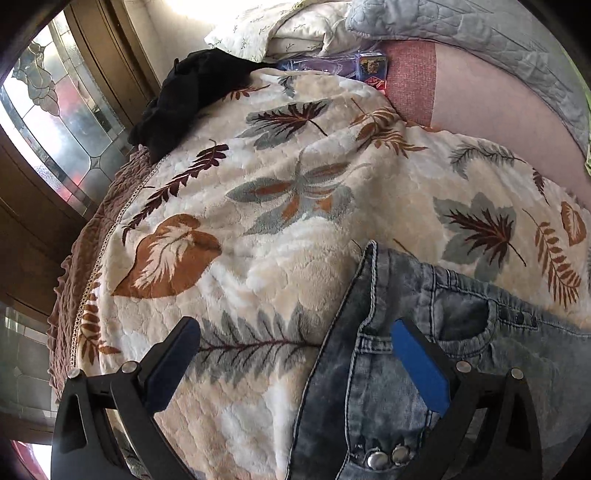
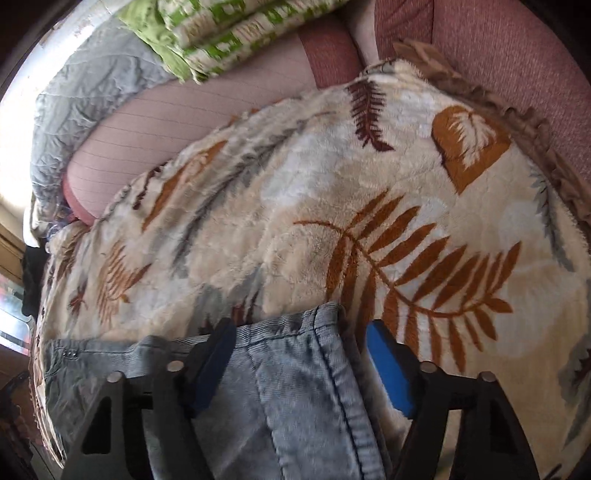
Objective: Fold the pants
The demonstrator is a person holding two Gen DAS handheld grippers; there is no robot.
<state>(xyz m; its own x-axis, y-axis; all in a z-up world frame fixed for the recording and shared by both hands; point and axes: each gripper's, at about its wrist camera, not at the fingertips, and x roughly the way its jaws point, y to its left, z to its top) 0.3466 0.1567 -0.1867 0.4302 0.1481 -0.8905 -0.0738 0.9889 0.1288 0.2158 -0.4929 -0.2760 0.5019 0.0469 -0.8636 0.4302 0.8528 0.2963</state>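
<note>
Light-blue denim pants (image 1: pixel 424 332) lie flat on a cream fleece blanket with a leaf print (image 1: pixel 288 192). In the left wrist view the waistband, a pocket and metal snaps show at the lower right. My left gripper (image 1: pixel 295 326) hangs open just above them, its right finger (image 1: pixel 417 365) over the denim and its left finger over bare blanket. In the right wrist view a pant-leg hem (image 2: pixel 295 332) lies between the jaws of my right gripper (image 2: pixel 301 326). Those jaws stand apart, and a gap shows between the hem's edge and the right pad (image 2: pixel 388 369).
A black garment (image 1: pixel 177 99) lies bunched at the blanket's far left corner. Pillows (image 1: pixel 295 29), a blue-grey quilt (image 1: pixel 480 40) and a small printed box (image 1: pixel 369 64) sit at the bed's head. Green patterned bedding (image 2: pixel 221 33) is folded beyond. A leaded-glass window (image 1: pixel 55 110) is left of the bed.
</note>
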